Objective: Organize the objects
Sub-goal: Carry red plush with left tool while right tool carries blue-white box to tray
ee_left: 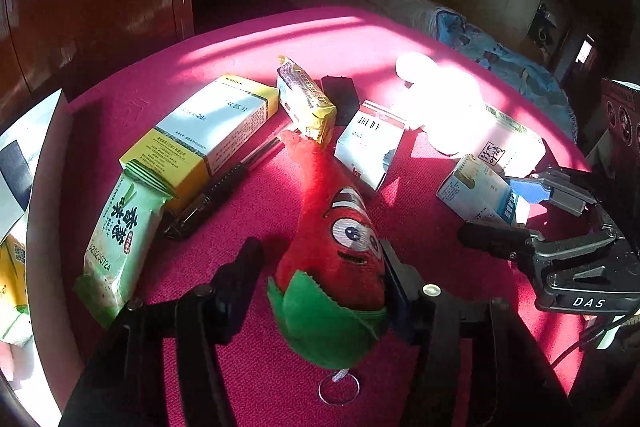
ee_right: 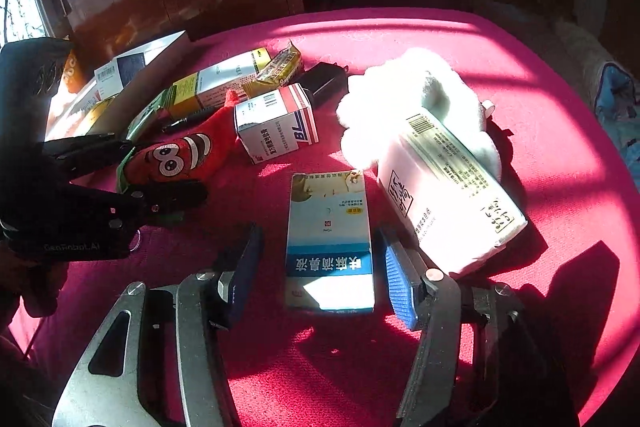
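The left gripper (ee_left: 320, 263) is spreading its jaws around the soft, light plush chili (ee_left: 340, 247) on the red cloth (ee_left: 360, 39), best pinched mid-body, while the right gripper (ee_right: 320, 259) is straddling, unclosed, a stiff blue-and-white box (ee_right: 330, 239).

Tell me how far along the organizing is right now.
Early, by the look of it. Nothing looks sorted: boxes and packets lie scattered across the pink cloth. In hand: the left gripper straddles the red plush toy, jaws open, and the right gripper straddles the blue-and-white box, pads clear of its sides. Left: the tissue pack, yellow box, green packet, pen and the rest.
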`<state>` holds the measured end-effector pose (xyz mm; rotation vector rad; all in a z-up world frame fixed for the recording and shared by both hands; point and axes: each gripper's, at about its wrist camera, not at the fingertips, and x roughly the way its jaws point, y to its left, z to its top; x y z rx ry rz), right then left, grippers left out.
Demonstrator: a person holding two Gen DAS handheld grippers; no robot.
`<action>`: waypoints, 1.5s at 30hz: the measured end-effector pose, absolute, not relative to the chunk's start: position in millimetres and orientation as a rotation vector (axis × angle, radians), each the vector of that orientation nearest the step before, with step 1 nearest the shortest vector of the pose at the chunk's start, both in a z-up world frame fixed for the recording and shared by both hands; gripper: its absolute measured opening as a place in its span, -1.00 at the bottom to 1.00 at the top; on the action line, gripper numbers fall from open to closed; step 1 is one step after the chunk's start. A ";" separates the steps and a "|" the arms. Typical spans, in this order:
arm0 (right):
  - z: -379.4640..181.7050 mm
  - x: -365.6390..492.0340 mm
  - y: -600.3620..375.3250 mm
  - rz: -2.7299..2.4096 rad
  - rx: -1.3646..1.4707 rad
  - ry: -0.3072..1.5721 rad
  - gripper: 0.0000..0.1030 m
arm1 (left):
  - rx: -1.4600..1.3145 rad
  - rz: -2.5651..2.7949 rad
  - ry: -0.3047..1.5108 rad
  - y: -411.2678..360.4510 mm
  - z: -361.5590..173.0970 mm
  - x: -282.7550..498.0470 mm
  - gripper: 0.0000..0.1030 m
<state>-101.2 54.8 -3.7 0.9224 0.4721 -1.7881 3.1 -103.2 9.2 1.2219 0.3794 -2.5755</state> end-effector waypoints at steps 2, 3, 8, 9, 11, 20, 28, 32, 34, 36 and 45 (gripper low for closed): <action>-3.8 -100.2 53.8 -1.795 0.916 0.483 -0.28 | 1.204 -2.593 0.404 -103.3 10.9 8.0 -0.26; -3.5 -100.3 54.6 -1.794 0.916 0.478 -0.28 | 1.191 -2.594 0.405 -102.7 11.6 11.1 -0.28; 1.2 -95.4 62.4 -1.804 0.909 0.451 -0.30 | 1.108 -2.604 0.429 -99.7 22.3 30.2 -0.29; 3.7 -93.5 64.3 -1.804 0.903 0.443 -0.30 | 1.085 -2.611 0.428 -98.5 27.0 34.5 -0.29; 11.6 -89.8 68.7 -1.809 0.886 0.419 -0.30 | 1.039 -2.619 0.417 -95.1 37.2 41.4 -0.29; 49.5 -72.1 75.8 -1.816 0.801 0.366 -0.30 | 0.886 -2.645 0.380 -91.5 70.2 65.5 -0.29; 68.1 -53.0 67.7 -1.804 0.761 0.370 -0.30 | 0.744 -2.589 0.407 -114.6 92.0 99.3 -0.29; 76.3 -44.4 60.2 -1.786 0.745 0.373 -0.30 | 0.683 -2.560 0.441 -128.4 98.4 117.3 -0.29; 80.2 -39.8 56.0 -1.776 0.739 0.372 -0.30 | 0.657 -2.548 0.454 -134.5 101.0 125.9 -0.29; 83.8 -34.9 51.3 -1.767 0.730 0.376 -0.30 | 0.635 -2.537 0.469 -139.8 103.5 134.7 -0.29; 105.8 -11.5 25.8 -1.739 0.669 0.398 -0.30 | 0.525 -2.462 0.532 -166.8 114.3 173.1 -0.29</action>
